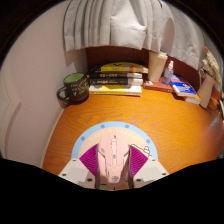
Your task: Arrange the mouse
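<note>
A pale pink computer mouse (111,157) sits lengthwise between my gripper's (111,162) two fingers, its nose pointing away from me. The magenta pads (90,158) press against both of its sides, so the gripper is shut on it. Directly under and ahead of the mouse lies a round mat with a light blue rim (110,125) on the orange wooden desk (175,128). Whether the mouse rests on the mat or hangs just above it cannot be told.
At the back of the desk are a dark green mug (74,87), a stack of books (118,77), a white container (157,66), a small bottle (167,72) and a blue book (183,88). A curtain (120,25) hangs behind.
</note>
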Demonstrator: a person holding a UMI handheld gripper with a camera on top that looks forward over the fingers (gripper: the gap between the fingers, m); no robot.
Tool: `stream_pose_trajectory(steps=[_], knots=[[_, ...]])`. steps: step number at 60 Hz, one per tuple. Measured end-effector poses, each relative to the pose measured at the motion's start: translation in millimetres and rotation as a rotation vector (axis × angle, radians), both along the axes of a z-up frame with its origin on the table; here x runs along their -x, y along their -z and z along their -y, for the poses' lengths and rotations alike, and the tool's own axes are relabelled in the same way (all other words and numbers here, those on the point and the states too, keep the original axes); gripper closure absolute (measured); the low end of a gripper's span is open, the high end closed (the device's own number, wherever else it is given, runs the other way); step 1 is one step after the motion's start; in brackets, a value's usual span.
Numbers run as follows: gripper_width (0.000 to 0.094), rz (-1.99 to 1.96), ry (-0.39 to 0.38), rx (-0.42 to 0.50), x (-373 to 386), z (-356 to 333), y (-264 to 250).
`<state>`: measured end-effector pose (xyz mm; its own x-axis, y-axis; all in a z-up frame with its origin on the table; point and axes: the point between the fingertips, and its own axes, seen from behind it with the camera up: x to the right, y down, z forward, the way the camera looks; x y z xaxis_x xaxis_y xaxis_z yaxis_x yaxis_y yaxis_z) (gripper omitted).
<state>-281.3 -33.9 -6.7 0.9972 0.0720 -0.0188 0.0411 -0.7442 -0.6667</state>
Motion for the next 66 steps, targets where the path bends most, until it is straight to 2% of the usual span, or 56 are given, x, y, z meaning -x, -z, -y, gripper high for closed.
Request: stream_pose_trajectory(steps=[3, 9, 14, 17, 21, 30, 36, 42, 50, 59, 66], knots=[[0.0546, 0.004, -0.003, 0.01, 1.6, 3.5, 7.2], [0.0453, 0.034, -0.001, -0.026, 0.7, 2.4, 7.5], [0.039, 0.026, 0.017, 0.0, 0.1, 4.0, 8.1], [0.0298, 0.019, 0.038, 0.026, -3.4, 5.6, 4.9], [0.0191, 0.01, 0.067, -0.002, -8.5, 2.1, -19.2], [0.0162, -0.023, 0.004, -0.07, -8.8, 4.9, -87.1], [0.0072, -0.029, 0.01, -0.141, -27.3, 13.2, -144.1], [0.007, -0.033, 0.014, -0.201, -49.2, 28.4, -193.2], [0.0071, -0.029, 0.031, -0.231, -82.8, 58.0, -230.2], [0.0073, 0.007, 0.039, -0.274, -121.3, 83.7, -246.7], [0.0074, 0.004, 0.06, -0.257, -145.6, 99.6, -240.7]])
